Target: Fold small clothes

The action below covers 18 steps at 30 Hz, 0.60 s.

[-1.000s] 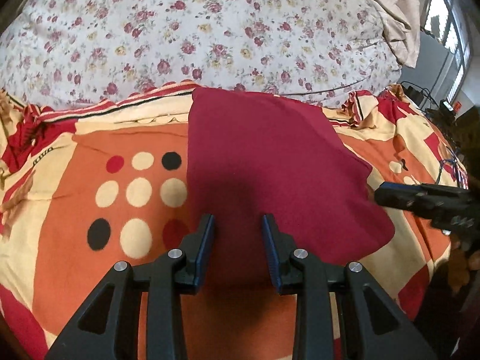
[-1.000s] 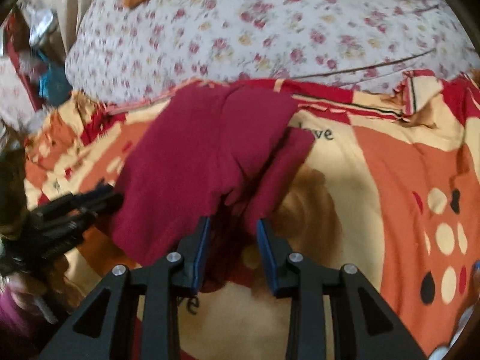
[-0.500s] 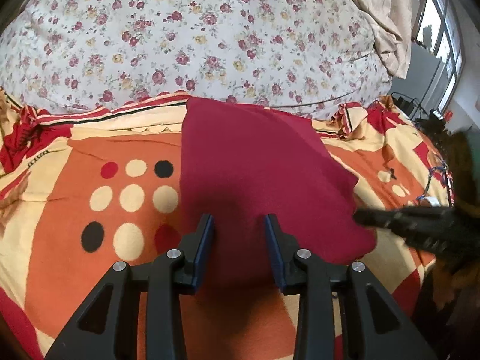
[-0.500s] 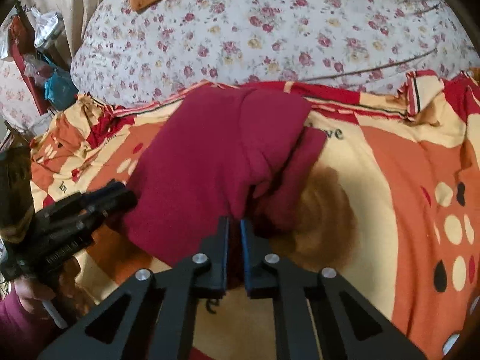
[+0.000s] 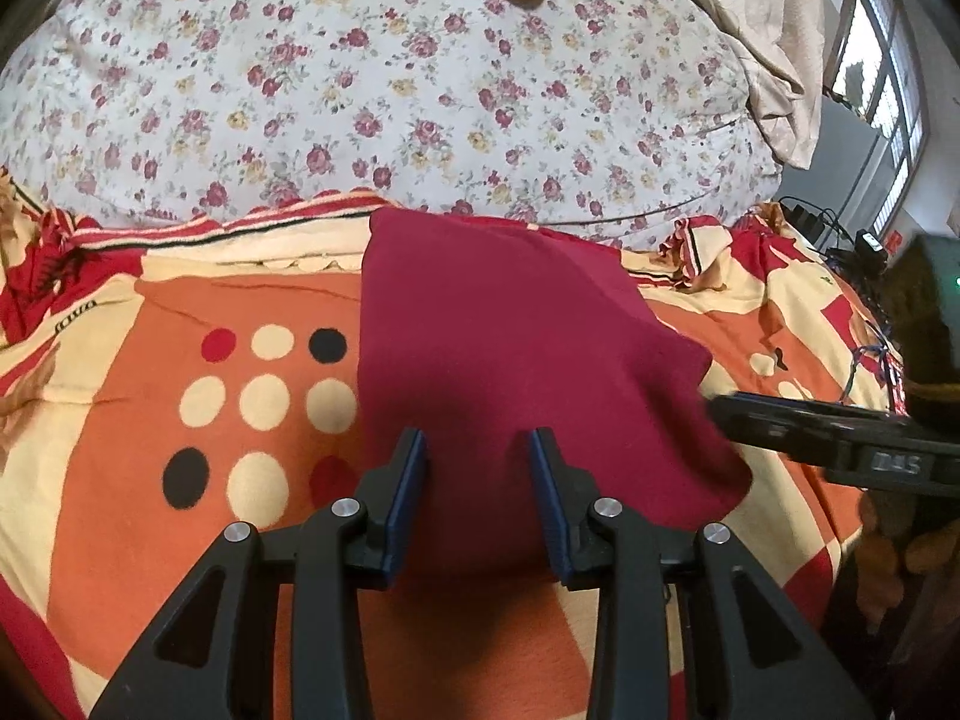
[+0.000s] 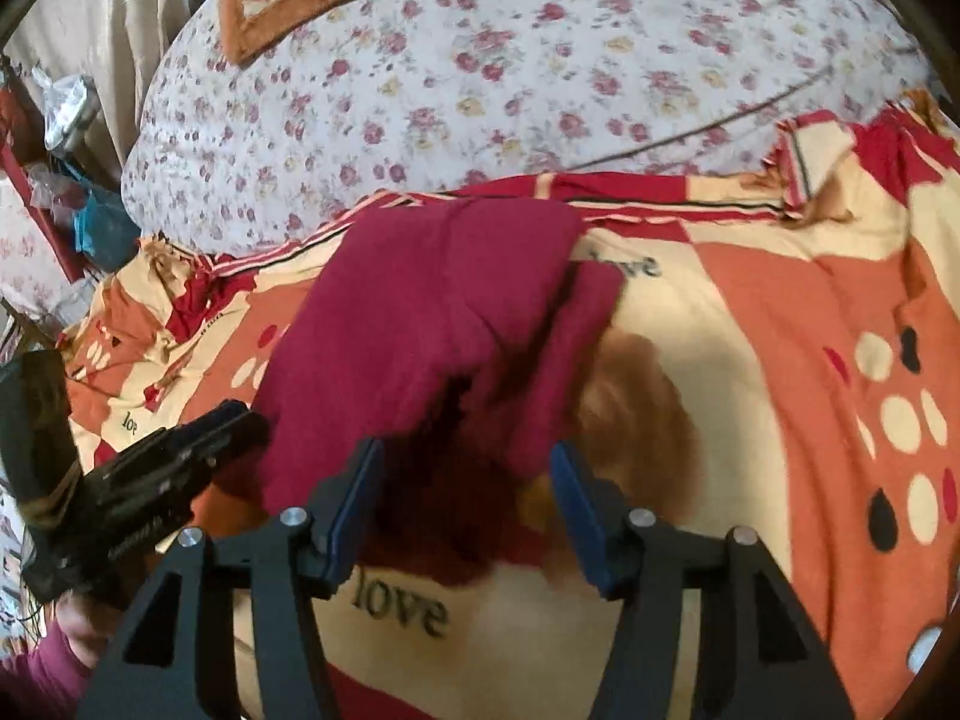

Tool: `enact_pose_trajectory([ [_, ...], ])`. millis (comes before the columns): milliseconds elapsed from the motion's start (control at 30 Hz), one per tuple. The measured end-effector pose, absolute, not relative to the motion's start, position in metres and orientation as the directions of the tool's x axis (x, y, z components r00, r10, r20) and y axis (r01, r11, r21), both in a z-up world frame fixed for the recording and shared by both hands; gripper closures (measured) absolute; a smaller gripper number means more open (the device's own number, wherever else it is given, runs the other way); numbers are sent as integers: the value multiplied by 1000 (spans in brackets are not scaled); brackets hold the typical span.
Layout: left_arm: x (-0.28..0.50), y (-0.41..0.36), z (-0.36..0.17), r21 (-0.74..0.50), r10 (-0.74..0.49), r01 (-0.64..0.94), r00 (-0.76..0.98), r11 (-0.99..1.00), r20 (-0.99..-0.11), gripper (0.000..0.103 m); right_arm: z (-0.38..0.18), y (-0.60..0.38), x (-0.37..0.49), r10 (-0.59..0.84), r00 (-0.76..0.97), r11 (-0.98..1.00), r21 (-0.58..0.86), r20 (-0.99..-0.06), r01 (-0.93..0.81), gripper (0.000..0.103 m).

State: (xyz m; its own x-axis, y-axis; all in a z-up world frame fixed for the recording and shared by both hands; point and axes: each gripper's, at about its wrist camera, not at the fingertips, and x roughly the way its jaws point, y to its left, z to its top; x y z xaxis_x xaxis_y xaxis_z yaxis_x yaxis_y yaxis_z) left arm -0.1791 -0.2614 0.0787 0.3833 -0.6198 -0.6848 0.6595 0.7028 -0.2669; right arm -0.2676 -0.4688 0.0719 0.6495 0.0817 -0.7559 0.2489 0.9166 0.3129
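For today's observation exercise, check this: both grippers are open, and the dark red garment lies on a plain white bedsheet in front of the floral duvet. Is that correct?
One detail is wrong. The dark red garment lies on an orange, cream and red patterned blanket, not a plain white sheet; the left wrist view shows its dots. The left gripper and right gripper are open, and the floral duvet lies behind.

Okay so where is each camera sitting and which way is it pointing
Left wrist: on the left gripper, looking forward over the maroon garment toward the floral duvet; its open jaws show.
Right wrist: on the right gripper, over the garment's near edge; its open jaws show.
Shared: garment, patterned blanket, duvet, each other's gripper.
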Motion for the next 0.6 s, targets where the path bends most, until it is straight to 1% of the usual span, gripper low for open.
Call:
enact_pose_trajectory([
  [67,-179,-263,78,-260,-616,663,382,702,-689,89,65,-464,-252,87,635,917,311,-767,251,43],
  [100,-179,-263,77,-256,-613,664,382,702,-692,89,61,-464,-245,89,628,916,310,-773,253,55],
  [133,-179,-264,76,-250,-609,665,384,704,-694,89,60,-463,-242,74,626,919,297,-776,260,69],
  [167,-178,-264,75,-246,-605,664,385,706,-697,89,61,-462,-243,42,628,925,268,-777,270,87],
  [200,-178,-264,74,-245,-603,663,385,708,-698,89,64,-462,-247,31,640,932,254,-768,259,90],
  [267,-176,-264,72,-250,-602,659,382,709,-701,89,64,-465,-253,23,631,940,231,-775,250,93],
  [333,-174,-267,68,-248,-593,653,380,716,-710,89,53,-471,-256,32,613,934,242,-789,262,95],
  [400,-174,-269,66,-241,-588,653,383,718,-713,89,47,-474,-259,44,619,931,256,-784,259,95],
  [500,-178,-270,65,-210,-579,663,402,718,-710,89,52,-470,-259,26,620,941,229,-785,251,95],
  [600,-177,-271,65,-209,-577,664,401,718,-711,89,50,-471,-260,32,618,938,237,-786,252,95],
])
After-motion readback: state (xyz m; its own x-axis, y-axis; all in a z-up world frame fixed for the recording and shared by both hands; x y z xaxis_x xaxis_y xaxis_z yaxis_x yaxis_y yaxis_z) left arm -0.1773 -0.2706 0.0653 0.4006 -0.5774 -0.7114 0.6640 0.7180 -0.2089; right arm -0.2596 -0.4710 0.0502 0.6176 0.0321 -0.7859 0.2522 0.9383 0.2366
